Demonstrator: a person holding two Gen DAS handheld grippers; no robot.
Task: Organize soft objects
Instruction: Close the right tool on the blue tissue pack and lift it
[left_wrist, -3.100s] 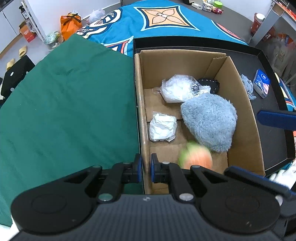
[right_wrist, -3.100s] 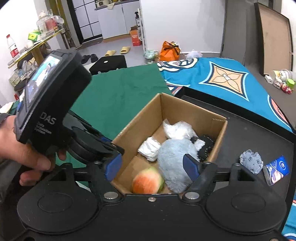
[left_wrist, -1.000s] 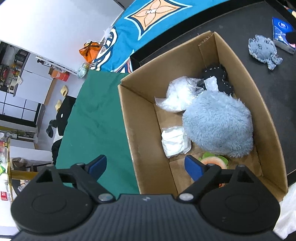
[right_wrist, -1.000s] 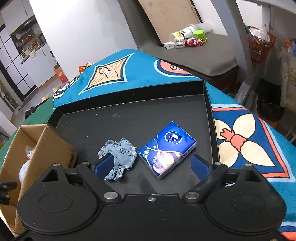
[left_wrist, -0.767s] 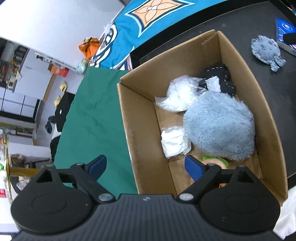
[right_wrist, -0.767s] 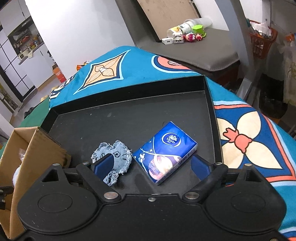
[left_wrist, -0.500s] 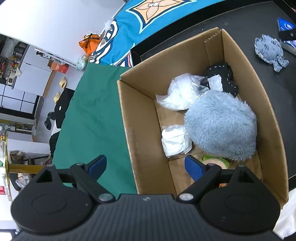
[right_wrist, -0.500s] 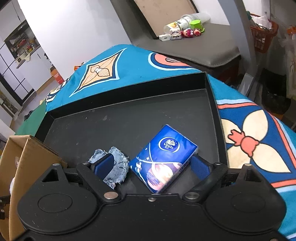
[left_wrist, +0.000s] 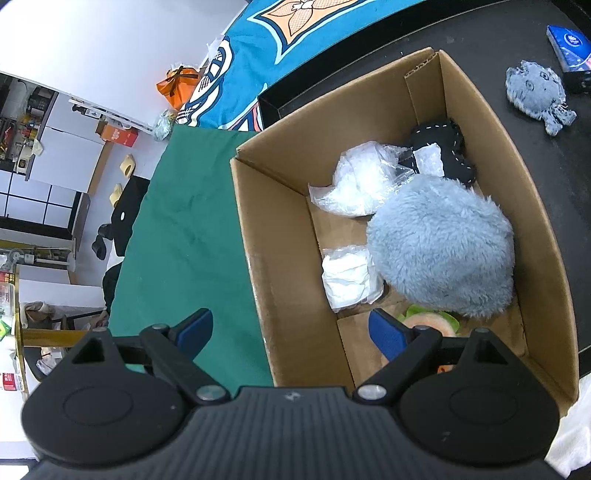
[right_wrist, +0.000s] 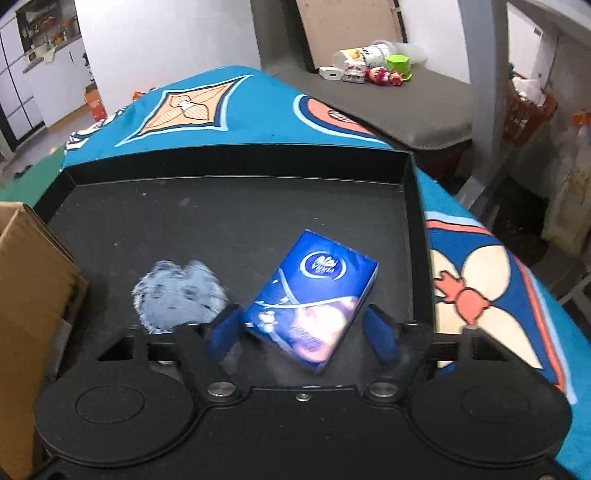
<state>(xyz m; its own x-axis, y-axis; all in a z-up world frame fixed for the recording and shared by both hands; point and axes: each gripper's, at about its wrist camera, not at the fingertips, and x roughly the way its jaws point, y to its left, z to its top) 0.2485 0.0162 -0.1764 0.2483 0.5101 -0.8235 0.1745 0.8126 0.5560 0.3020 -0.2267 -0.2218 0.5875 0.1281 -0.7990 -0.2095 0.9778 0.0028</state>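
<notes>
A blue tissue pack (right_wrist: 314, 295) lies on the black tray (right_wrist: 236, 214). My right gripper (right_wrist: 301, 332) is open, its jaws on either side of the pack's near end. A small grey-blue plush (right_wrist: 177, 295) lies just left of it, also in the left wrist view (left_wrist: 535, 92). My left gripper (left_wrist: 291, 332) is open and empty above the near left wall of the cardboard box (left_wrist: 251, 236). The box holds a fluffy grey-blue cushion (left_wrist: 443, 243), two white bags (left_wrist: 362, 184), a black stitched item (left_wrist: 443, 144) and a peach-coloured toy (left_wrist: 428, 323).
The box stands on the tray beside a green cloth (left_wrist: 184, 221). A patterned blue cloth (right_wrist: 480, 266) covers the table around the tray. Toys and bottles (right_wrist: 369, 62) lie on a grey bench behind. The box corner (right_wrist: 33, 266) is at my right gripper's left.
My right gripper has moved down and forward so the tissue pack now sits between its jaws. The left gripper has stayed over the box, shifting only slightly.
</notes>
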